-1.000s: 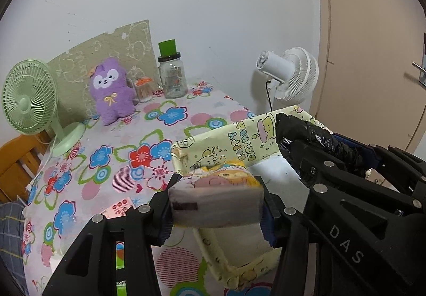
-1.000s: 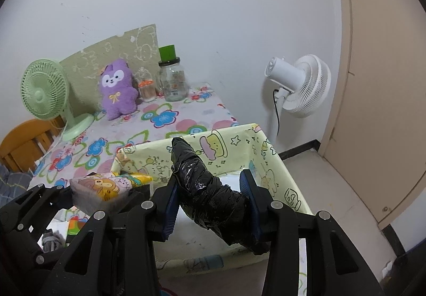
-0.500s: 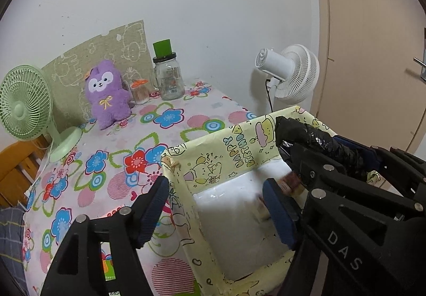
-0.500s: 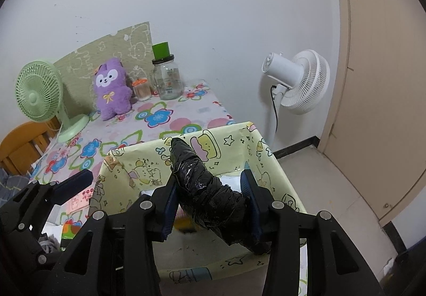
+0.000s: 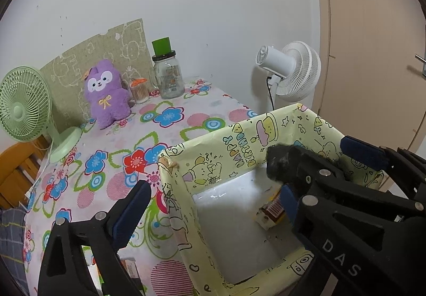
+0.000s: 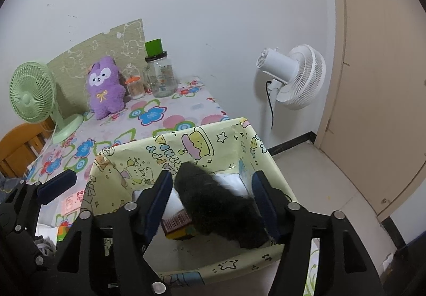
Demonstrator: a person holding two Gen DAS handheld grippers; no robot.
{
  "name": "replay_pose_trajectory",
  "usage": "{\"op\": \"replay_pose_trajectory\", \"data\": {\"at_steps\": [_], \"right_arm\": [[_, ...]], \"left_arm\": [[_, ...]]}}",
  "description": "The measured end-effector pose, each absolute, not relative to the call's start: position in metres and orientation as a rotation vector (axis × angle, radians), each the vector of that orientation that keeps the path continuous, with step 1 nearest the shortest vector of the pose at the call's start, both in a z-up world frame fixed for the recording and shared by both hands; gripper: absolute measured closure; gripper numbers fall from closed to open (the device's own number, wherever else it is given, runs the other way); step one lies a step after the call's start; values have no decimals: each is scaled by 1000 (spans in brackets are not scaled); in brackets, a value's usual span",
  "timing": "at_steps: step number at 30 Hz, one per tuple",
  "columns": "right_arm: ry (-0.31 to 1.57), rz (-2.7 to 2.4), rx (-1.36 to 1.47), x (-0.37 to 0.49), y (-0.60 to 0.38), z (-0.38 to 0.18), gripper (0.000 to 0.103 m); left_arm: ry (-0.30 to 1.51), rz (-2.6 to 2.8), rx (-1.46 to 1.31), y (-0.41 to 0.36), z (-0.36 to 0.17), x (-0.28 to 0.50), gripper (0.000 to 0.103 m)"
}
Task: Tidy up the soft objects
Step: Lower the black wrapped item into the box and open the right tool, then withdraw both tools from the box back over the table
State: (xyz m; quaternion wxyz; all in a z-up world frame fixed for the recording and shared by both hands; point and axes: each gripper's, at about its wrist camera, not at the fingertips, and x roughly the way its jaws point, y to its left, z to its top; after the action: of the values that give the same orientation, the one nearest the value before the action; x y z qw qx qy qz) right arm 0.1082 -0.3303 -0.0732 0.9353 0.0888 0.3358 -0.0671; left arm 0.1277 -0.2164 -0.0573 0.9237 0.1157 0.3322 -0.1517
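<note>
We've got both grippers over the yellow cartoon box (image 5: pixel 239 146), which sits at the table edge, lower centre-right in both views.

Left gripper (image 5: pixel 213 202): jaws wide, just been opening, nothing between the pads. One blue pad shows lower left of the left-wrist frame over the floral tablecloth (image 5: pixel 170 120), the other lower right against the box interior. Small packet (image 5: pixel 270 213) lies on the white box floor, right side, partly hidden behind the right-hand pad; barcode end faces us.

Right gripper (image 6: pixel 210 197): jaws also just been opening, about half wide. Black bag bundle (image 6: pixel 213 200) is between the pads, blurred. There's a gap to the left pad; on the right side we can't tell whether it touches. So it looks let go, not clamped. It's over the box interior, centre-low in the right-wrist frame. The same packet peeks out under it, w/ barcode and yellow edge visible.

Background, upper left of both frames: purple plush (image 5: pixel 106 93) upright against a green patterned board (image 5: pixel 106 48), green desk fan (image 5: pixel 24 106) at far left, glass jar w/ green cap (image 5: pixel 167 74) just right of the plush, and a small orange-lid container (image 5: pixel 138 89) between the plush and jar. White floor fan (image 5: pixel 290 72) at centre-right, past the table, near the beige door (image 5: pixel 372 43). Wooden chair back (image 5: pixel 16 162) at the left edge.
</note>
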Motion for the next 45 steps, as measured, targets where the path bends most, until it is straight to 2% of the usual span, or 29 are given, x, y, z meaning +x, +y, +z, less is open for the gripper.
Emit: {"op": "replay_pose_trajectory", "data": {"at_steps": [8, 28, 45], "right_arm": [[685, -158, 173, 106, -328, -72, 17], [653, -150, 157, 86, -307, -55, 15], [613, -145, 121, 65, -279, -39, 8]], "left_arm": [[685, -317, 240, -216, -57, 124, 3], [644, -295, 231, -194, -44, 103, 0], [610, -275, 198, -164, -32, 84, 0]]}}
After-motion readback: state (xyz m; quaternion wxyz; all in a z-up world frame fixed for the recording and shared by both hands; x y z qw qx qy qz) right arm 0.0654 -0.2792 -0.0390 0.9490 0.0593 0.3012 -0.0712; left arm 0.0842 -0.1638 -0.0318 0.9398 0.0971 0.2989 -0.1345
